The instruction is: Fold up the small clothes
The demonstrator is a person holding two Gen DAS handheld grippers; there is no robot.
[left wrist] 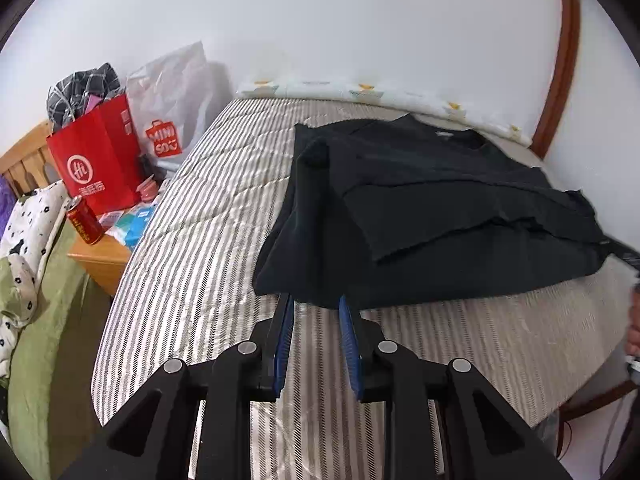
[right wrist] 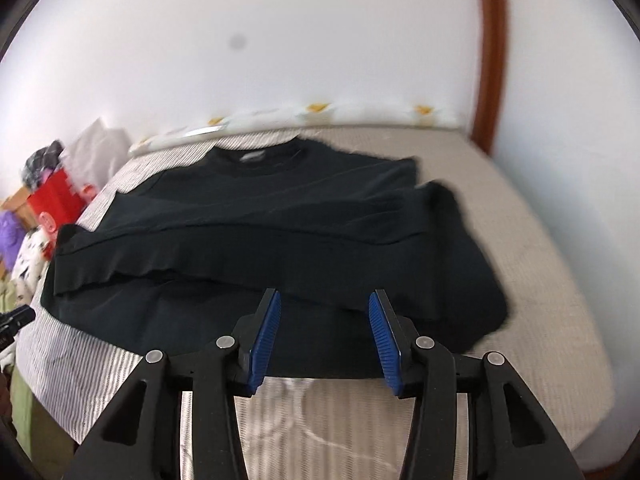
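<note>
Both grippers (left wrist: pixel 316 304) (right wrist: pixel 325 300) part-open, empty, at black shirt (right wrist: pixel 256 232) hem

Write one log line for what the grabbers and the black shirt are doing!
left gripper: open, at hem | right gripper: open, empty | black shirt: partly folded on striped bed

Both views were bright and evenly lit, with soft daylight on the white wall (left wrist: pixel 360 20) and only faint shadows. Fisheye curving bent the bed (left wrist: pixel 192 216) edges and darkened the corners. The left view was sharp; the right was motion-blurred, smearing the black shirt (right wrist: pixel 260 232) into near-featureless dark.
</note>
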